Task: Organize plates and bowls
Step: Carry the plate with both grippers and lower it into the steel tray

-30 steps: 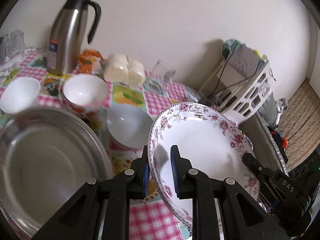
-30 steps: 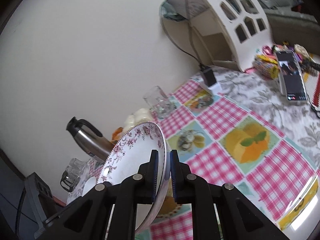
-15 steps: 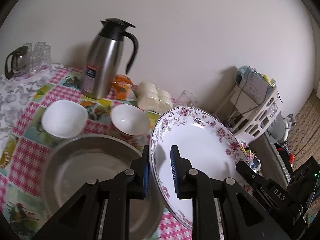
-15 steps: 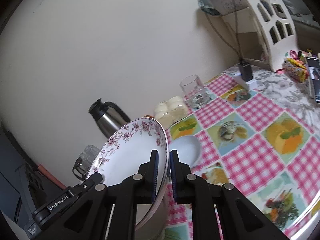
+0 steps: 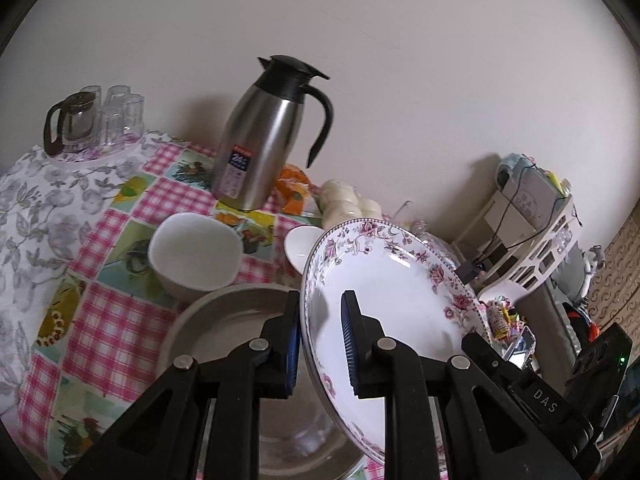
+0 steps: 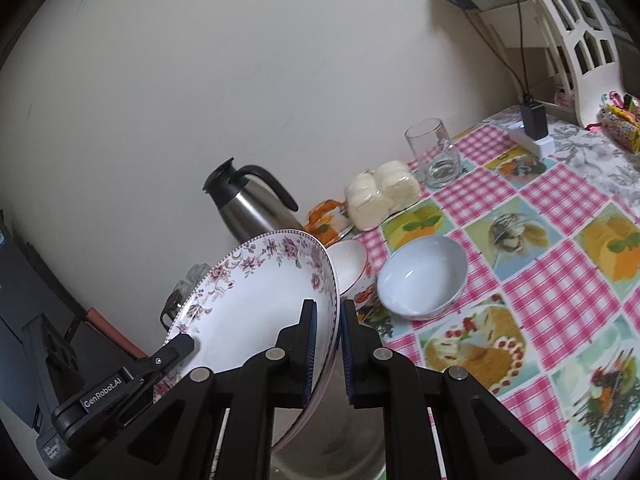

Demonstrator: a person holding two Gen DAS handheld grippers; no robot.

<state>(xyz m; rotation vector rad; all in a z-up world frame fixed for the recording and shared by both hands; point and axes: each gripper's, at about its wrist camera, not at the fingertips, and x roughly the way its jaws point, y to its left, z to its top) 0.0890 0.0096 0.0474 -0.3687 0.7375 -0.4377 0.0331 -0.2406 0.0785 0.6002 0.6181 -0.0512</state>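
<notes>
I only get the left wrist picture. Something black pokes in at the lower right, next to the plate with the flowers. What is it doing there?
Observer: That is the right gripper. Its own camera shows its two pads closed on the rim of the white plate with pink flowers, so both grippers hold the plate.
Visitor: Does the plate hide anything from me?
Observer: Yes. An empty pale blue bowl stands on the pink checked tablecloth, to the right of the plate in the right wrist view.
</notes>
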